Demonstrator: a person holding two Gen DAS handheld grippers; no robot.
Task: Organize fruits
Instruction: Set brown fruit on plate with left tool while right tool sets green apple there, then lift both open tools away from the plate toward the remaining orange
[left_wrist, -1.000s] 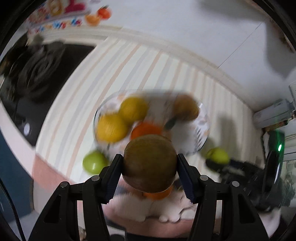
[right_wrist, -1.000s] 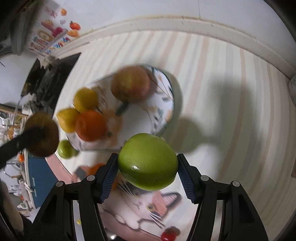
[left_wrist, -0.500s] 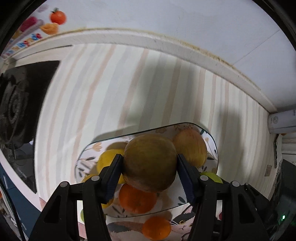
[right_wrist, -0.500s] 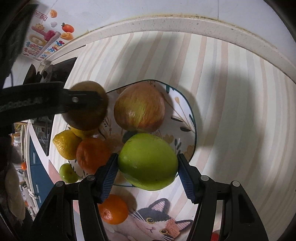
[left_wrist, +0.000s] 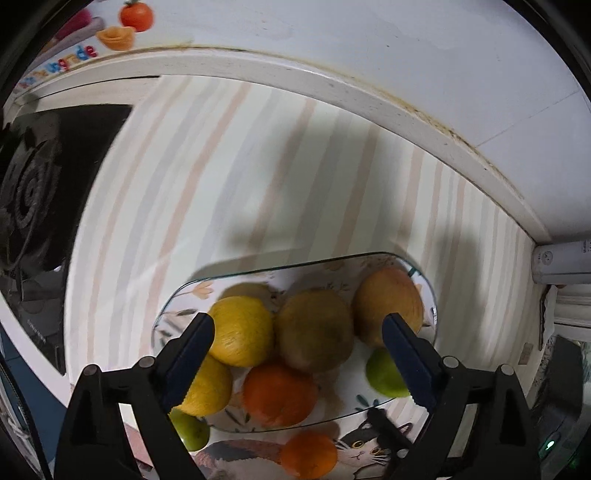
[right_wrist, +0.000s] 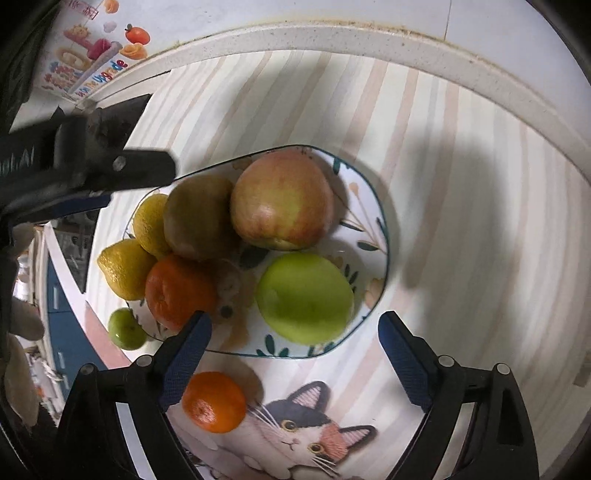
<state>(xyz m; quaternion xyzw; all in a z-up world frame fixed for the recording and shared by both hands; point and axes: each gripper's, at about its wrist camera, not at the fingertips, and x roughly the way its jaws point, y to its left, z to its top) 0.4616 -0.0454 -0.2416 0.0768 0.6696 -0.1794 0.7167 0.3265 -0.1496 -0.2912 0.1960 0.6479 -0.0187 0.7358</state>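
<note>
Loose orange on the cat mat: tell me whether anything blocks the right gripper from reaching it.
Nothing visible does. The loose orange lies bare on the cat mat, just outside the plate, beside the finger of the right gripper, whose jaws are opening with nothing between them.

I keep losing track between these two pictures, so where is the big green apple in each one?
Left wrist view: the green apple sits low and right on the plate, half hidden behind the gripper's right finger.
Right wrist view: the green apple lies in plain sight on the plate's near side, just below the centre.
Shared landmark: the red-yellow apple lies just beyond it in both.
</note>
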